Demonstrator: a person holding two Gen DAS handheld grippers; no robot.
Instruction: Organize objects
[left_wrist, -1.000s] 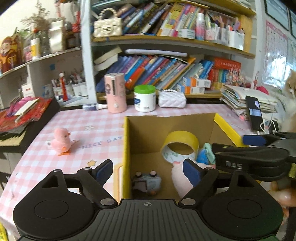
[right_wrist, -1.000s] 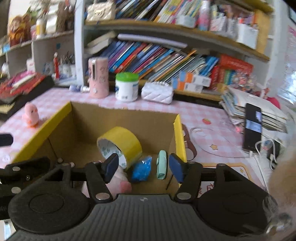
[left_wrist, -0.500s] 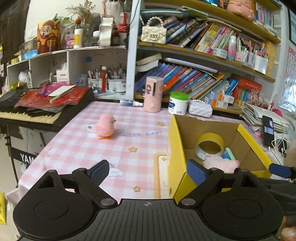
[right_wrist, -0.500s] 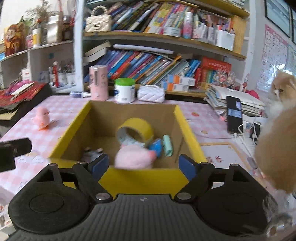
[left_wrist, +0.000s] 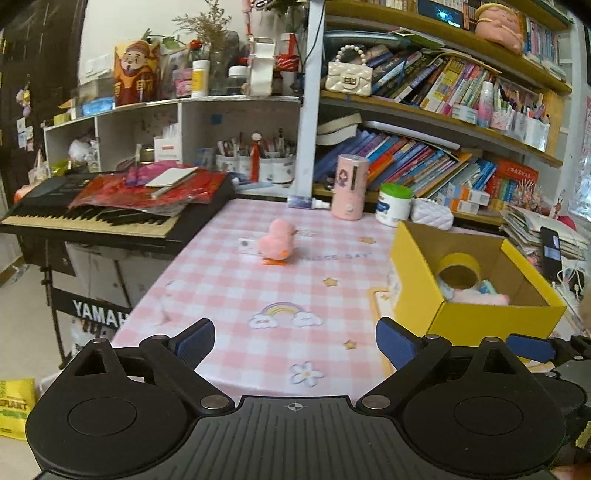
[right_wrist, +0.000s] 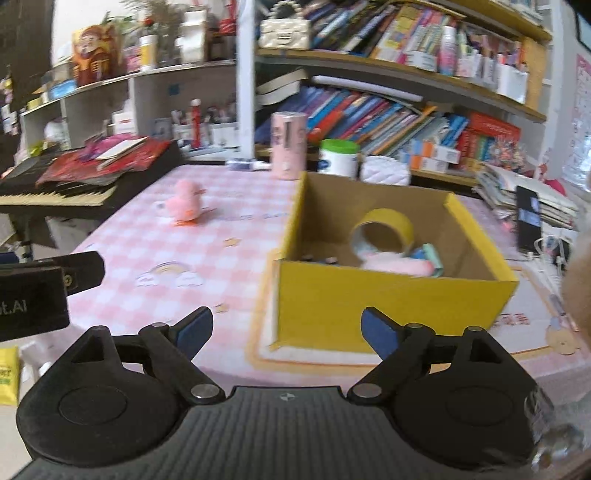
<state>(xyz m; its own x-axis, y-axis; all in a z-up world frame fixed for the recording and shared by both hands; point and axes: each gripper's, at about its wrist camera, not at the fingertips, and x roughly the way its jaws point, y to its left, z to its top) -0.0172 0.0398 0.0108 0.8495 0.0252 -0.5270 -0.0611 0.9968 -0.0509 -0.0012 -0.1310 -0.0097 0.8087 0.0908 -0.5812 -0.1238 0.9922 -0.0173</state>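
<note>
A yellow cardboard box (left_wrist: 495, 323) (right_wrist: 391, 306) stands on the pink checked table and holds a yellow tape roll (left_wrist: 458, 271) (right_wrist: 382, 232), a pink plush (right_wrist: 397, 265) and a few small items. A pink chick toy (left_wrist: 277, 242) (right_wrist: 186, 201) stands on the table left of the box. My left gripper (left_wrist: 295, 341) is open and empty, held back over the table's near edge, facing the chick. My right gripper (right_wrist: 286, 332) is open and empty, in front of the box's near wall.
At the table's back stand a pink cylinder (left_wrist: 349, 186), a green-lidded white jar (left_wrist: 393, 203) and a white quilted pouch (left_wrist: 432, 218), before crowded bookshelves. A keyboard (left_wrist: 92, 218) piled with red papers stands left. A phone (right_wrist: 528, 218) and papers lie right.
Both grippers have pulled back from inside the box to the table's near edge. The left one has swung left toward the chick. The pink plush now lies in the box.
</note>
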